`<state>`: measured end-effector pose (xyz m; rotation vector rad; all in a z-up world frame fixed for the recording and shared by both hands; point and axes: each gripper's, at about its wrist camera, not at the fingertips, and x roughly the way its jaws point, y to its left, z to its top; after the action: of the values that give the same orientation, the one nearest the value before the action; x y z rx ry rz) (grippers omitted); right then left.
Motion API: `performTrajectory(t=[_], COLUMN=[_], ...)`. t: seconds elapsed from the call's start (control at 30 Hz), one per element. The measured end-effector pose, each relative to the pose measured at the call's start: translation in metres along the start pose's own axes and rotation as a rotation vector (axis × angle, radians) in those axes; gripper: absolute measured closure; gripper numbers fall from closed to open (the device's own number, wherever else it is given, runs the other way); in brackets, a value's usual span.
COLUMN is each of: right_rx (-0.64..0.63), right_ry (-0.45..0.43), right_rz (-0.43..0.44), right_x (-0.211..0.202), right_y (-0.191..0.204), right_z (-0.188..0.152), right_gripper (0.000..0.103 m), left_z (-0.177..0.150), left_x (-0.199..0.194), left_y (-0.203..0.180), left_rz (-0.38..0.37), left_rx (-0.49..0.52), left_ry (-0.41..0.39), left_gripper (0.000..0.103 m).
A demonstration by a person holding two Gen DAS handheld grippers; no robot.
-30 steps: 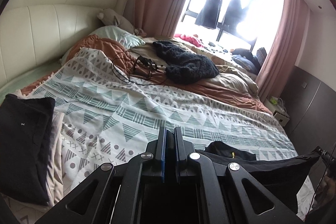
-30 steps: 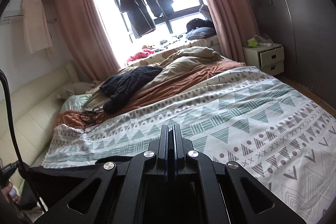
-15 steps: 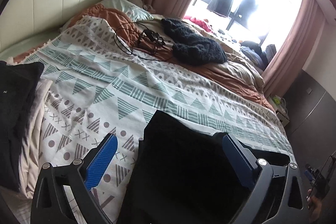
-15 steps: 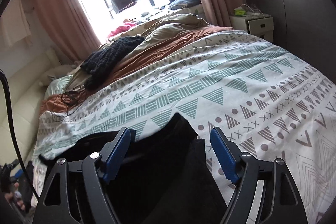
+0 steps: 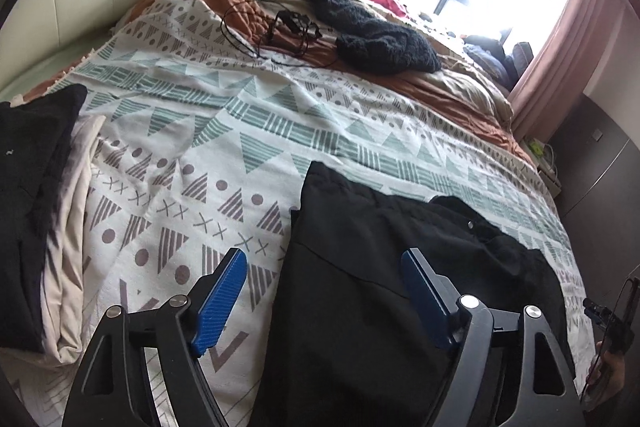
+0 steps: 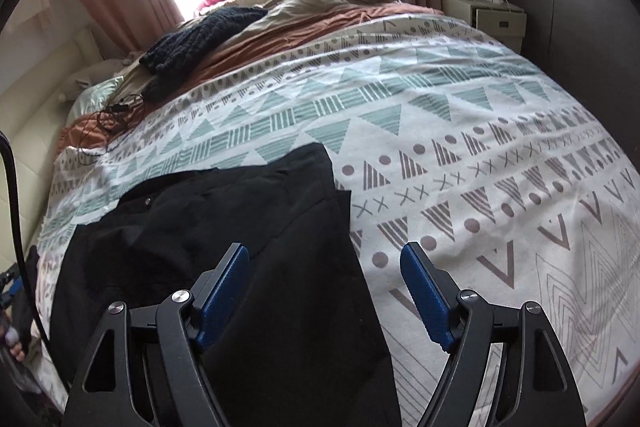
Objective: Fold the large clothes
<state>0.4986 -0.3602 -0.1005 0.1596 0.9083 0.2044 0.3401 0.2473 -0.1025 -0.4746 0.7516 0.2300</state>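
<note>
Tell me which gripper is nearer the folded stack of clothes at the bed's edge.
Left. The left gripper hangs open with the folded stack close on its left; the right gripper, also open, sits farther along the black garment, the stack outside its view.

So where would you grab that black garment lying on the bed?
At its two far corners, I'd guess. The black garment lies flat on the bedspread; its far edge ends in free corners, so each open gripper could slide in sideways, the left and the right.

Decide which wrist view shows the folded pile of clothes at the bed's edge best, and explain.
The left wrist view: the folded pile, black on top of pale fabric, lies at the far left of the patterned bedspread. The right wrist view does not show it; it shows only the black garment and bedspread.
</note>
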Motion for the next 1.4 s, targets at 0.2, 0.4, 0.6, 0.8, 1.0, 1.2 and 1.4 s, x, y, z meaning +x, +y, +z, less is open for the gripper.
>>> performTrajectory(t=[0.2, 0.4, 0.6, 0.8, 1.0, 1.2, 1.4], right_rx=[0.056, 0.050, -0.011, -0.032, -0.122, -0.086, -0.049], right_ry=[0.154, 0.157, 0.190, 0.186, 0.062, -0.059, -0.011], right_rz=[0.058, 0.079, 0.072, 0.051, 0.041, 0.039, -0.008], right_x=[0.057, 0.083, 0.114, 0.144, 0.129, 0.101, 0.136], right_y=[-0.014, -0.007, 0.010, 0.015, 0.027, 0.022, 0.015], right_z=[-0.014, 0.010, 0.051, 0.077, 0.090, 0.098, 0.093], right_gripper=[0.032, 0.049, 0.056, 0.056, 0.099, 0.100, 0.100], left_z=[-0.012, 0.005, 0.035, 0.053, 0.064, 0.078, 0.079], left_x=[0.069, 0.110, 0.136, 0.168, 0.162, 0.142, 0.171], left_y=[0.017, 0.026, 0.008, -0.008, -0.022, -0.018, -0.027], left_rz=[0.019, 0.024, 0.030, 0.067, 0.120, 0.088, 0.128], left_rx=[-0.022, -0.047, 0.038, 0.116, 0.217, 0.179, 0.185], left_ry=[0.182, 0.222, 0.217, 0.209, 0.111, 0.020, 0.052], left_gripper=[0.033, 0.041, 0.050, 0.050, 0.101, 0.101, 0.101])
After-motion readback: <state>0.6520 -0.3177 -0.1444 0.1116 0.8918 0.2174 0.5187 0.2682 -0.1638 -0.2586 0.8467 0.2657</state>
